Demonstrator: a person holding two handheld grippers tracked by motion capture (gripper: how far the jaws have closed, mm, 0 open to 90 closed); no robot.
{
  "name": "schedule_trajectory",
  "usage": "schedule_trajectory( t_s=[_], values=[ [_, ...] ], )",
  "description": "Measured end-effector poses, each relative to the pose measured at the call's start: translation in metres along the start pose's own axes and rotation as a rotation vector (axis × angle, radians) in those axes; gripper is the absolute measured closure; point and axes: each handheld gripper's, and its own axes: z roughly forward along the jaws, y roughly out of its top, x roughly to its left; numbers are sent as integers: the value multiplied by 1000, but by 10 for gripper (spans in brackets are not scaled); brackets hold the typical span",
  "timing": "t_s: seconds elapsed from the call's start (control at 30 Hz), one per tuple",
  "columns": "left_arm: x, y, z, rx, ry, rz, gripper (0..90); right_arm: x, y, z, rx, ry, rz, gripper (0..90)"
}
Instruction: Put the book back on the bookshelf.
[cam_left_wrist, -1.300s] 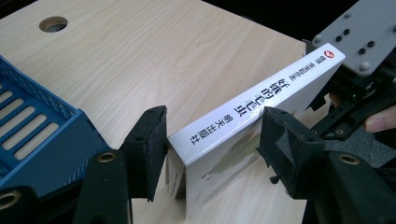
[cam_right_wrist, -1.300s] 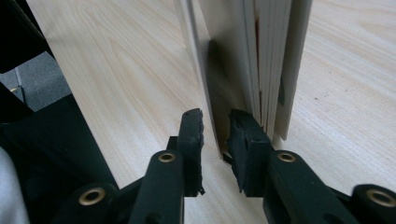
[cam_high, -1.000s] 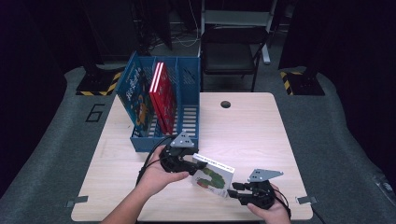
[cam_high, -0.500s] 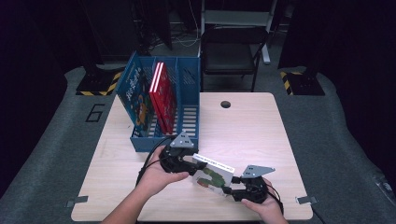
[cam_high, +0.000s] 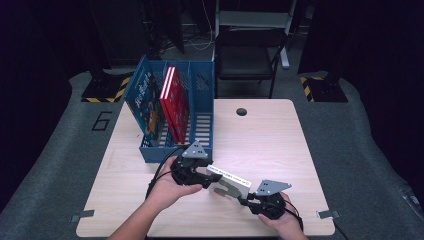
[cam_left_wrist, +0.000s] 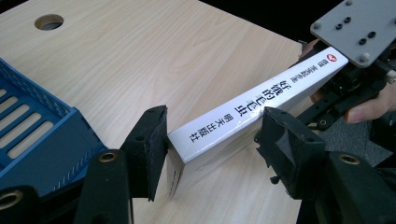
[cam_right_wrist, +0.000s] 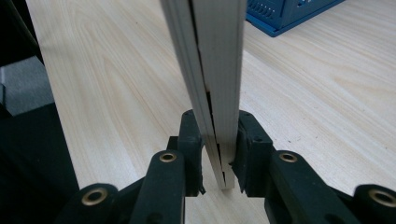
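Observation:
A white book (cam_high: 229, 179) with black characters on its spine (cam_left_wrist: 280, 88) stands on its long edge, spine up, near the table's front. My left gripper (cam_high: 207, 179) is open, its jaws (cam_left_wrist: 212, 140) straddling the book's near end; the left jaw touches the corner. My right gripper (cam_high: 244, 199) holds the opposite end. In the right gripper view, that gripper (cam_right_wrist: 218, 144) is shut on the lower edge of the upright book (cam_right_wrist: 219, 56), whose covers and pages rise between the jaws.
A blue slotted file rack (cam_high: 202, 95) stands at the table's back left, holding a red book (cam_high: 172, 102) and a blue picture book (cam_high: 145, 102); its corner (cam_left_wrist: 42, 140) is close to my left gripper. A cable hole (cam_high: 241, 111) and a chair (cam_high: 245, 55) lie beyond.
My right gripper has shifted slightly left and forward onto the book's end. The left hand and the book have stayed almost still.

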Motion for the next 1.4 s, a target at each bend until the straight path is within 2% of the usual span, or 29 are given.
schedule_trajectory(
  t_s=[0.07,0.17,0.37,0.47,0.6,1.03,1.27,1.4],
  values=[
    [1,0,-2,0,17,1,418,2,1,0,6,2,-25,754],
    [1,1,-5,1,52,3,423,5,4,-3,-2,4,-33,770],
    [5,2,-15,-21,48,-16,421,11,10,-10,-45,23,-51,781],
    [9,2,-19,-20,61,-14,429,12,14,-16,-65,25,-60,783],
    [11,-1,-22,-24,76,-34,434,10,17,-23,-88,21,-56,784],
    [9,-2,-27,-29,72,-34,433,13,37,-42,-150,3,-78,783],
    [8,-8,-19,8,71,-35,434,12,48,-52,-170,-11,-86,781],
    [4,-16,-8,41,38,-38,461,10,52,-54,-190,3,-74,781]
  ],
)
